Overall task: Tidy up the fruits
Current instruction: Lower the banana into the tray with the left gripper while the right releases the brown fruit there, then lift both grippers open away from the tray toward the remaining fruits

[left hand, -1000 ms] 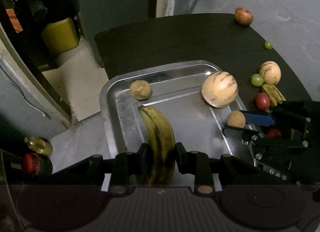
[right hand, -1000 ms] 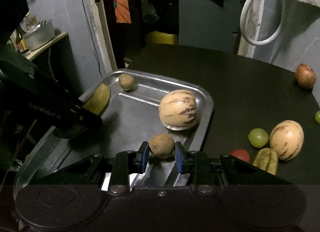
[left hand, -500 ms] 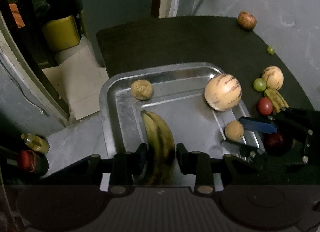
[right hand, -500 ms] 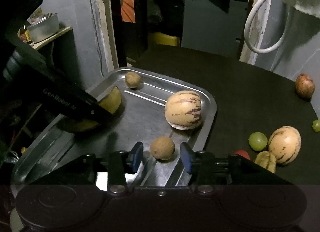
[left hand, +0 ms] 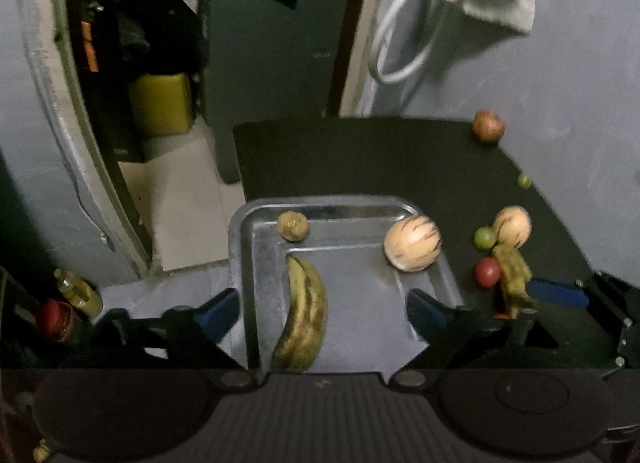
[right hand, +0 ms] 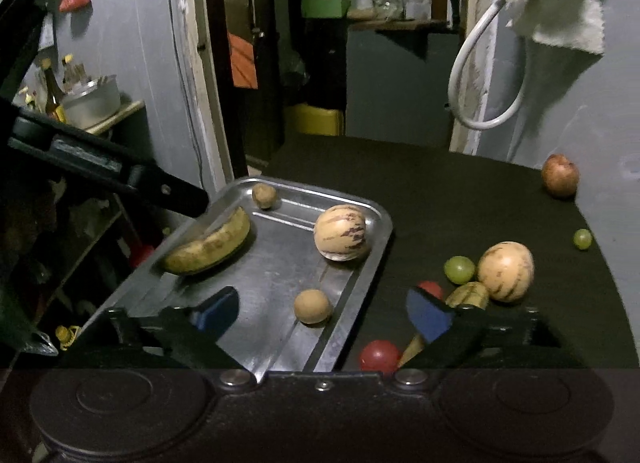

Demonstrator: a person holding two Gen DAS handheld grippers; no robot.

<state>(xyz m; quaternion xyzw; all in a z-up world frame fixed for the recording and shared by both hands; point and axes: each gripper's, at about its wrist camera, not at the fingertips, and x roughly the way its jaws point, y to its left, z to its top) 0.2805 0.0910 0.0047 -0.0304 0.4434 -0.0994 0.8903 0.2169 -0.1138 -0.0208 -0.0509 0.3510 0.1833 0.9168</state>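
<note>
both tools opening, nothing clamped. left tool (left hand: 322,309) straddles the banana (left hand: 303,315) lying in the metal tray (left hand: 240,263). right tool (right hand: 320,313) brackets a small brown fruit (right hand: 313,306) resting in the tray. other fruits remain on the worktop (right hand: 460,199).

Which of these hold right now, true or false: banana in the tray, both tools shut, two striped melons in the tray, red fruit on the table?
1. The banana lies in the metal tray. True.
2. Both tools are shut. False: the left tool and right tool are opening, pads clear of any fruit.
3. Two striped melons sit in the tray. False: one striped melon is inside; the other melon is on the black table.
4. A red fruit sits on the table. True.
</note>
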